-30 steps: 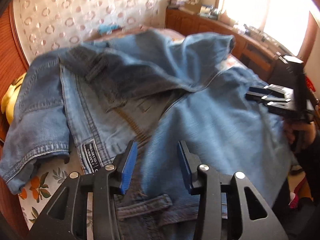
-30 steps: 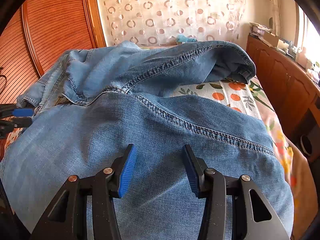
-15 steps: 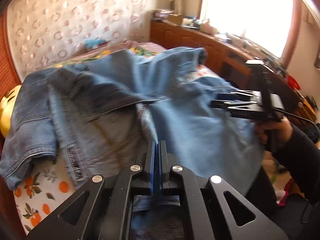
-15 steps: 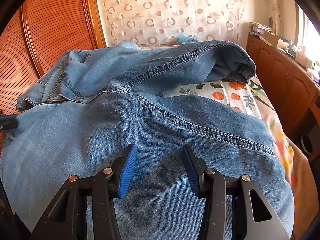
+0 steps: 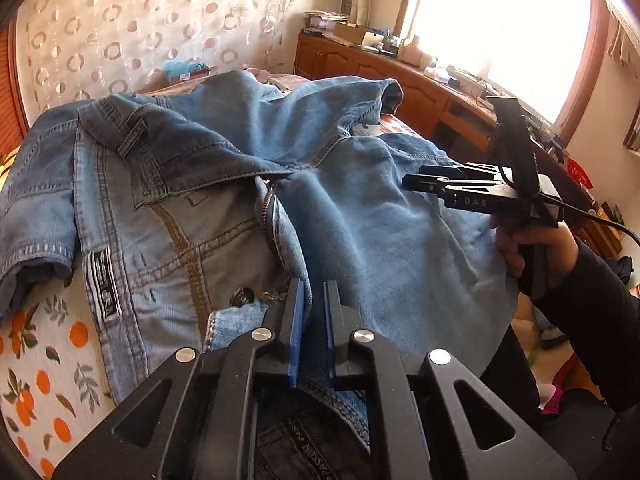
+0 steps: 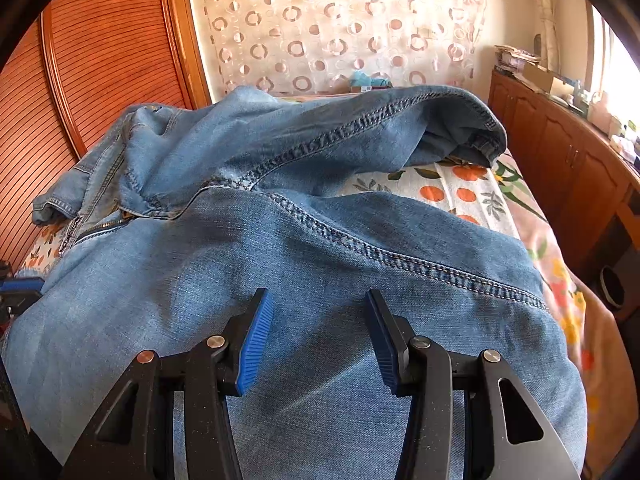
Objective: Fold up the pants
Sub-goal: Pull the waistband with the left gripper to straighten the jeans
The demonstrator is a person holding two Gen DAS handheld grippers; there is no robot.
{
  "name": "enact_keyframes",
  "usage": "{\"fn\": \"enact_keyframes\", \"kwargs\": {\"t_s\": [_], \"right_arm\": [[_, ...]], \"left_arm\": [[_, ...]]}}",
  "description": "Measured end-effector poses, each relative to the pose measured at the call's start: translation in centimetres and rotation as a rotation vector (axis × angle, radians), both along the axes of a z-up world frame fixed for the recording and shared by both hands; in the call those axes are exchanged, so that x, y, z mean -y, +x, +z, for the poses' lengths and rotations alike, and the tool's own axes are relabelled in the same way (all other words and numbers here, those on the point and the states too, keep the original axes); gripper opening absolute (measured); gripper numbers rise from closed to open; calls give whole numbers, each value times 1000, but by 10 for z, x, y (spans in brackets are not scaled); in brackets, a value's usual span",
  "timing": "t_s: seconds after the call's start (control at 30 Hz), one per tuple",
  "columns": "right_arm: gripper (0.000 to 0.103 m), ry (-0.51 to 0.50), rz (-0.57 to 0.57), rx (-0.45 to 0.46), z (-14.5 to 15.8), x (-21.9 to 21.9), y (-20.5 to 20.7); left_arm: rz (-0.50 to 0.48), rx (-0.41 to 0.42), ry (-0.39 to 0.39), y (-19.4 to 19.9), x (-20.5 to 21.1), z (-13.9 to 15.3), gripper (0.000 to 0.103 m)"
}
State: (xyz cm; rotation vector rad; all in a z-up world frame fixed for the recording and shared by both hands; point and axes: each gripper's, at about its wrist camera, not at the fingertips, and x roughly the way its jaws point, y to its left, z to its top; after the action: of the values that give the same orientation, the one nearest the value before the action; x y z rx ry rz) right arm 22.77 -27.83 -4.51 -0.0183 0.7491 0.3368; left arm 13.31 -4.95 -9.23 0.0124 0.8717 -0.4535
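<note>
Denim fills the near field in both wrist views: the pants [image 5: 224, 184] lie spread over a bed [image 5: 44, 364] covered by a sheet printed with oranges and leaves. In the left wrist view the left gripper [image 5: 311, 300] has its blue-padded fingers [image 5: 297, 320] nearly together, pinching a ridge of cloth at the open fly beside the zipper [image 5: 267, 208]; its jaws have just eased apart a little after snapping closed, and denim remains between them. A second ago those fingers stood wide above the same spot, and the view has since swung toward the window. To the right, a hand [image 5: 532, 248] in a dark sleeve holds the right gripper [image 5: 416, 178] over the near leg. In the right wrist view the right gripper [image 6: 318, 340] hovers half open above that leg with nothing held, unchanged from before; the left gripper's blue tip [image 6: 22, 286] sits at the left edge. Farther off, the second leg [image 6: 340, 136] crosses the bed, its hem raised. Beyond stand a slatted wooden headboard [image 6: 80, 60], a circle-patterned curtain [image 6: 340, 20], and wooden cabinets [image 5: 400, 84] cluttered with small items under a bright window [image 5: 500, 20].
</note>
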Motion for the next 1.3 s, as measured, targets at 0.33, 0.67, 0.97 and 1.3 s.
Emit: {"fn": "enact_keyframes", "kwargs": {"t_s": [0.33, 0.67, 0.97, 1.3], "right_arm": [[49, 119, 145, 24, 44, -53, -10], [49, 115, 331, -40, 40, -152, -5], [49, 47, 309, -123, 12, -148, 3], [49, -7, 320, -41, 11, -135, -15]], "left_arm": [[29, -6, -58, -22, -20, -4, 10], [86, -56, -89, -35, -36, -18, 16], [142, 13, -94, -53, -68, 8, 22], [180, -4, -48, -15, -98, 0, 40]]}}
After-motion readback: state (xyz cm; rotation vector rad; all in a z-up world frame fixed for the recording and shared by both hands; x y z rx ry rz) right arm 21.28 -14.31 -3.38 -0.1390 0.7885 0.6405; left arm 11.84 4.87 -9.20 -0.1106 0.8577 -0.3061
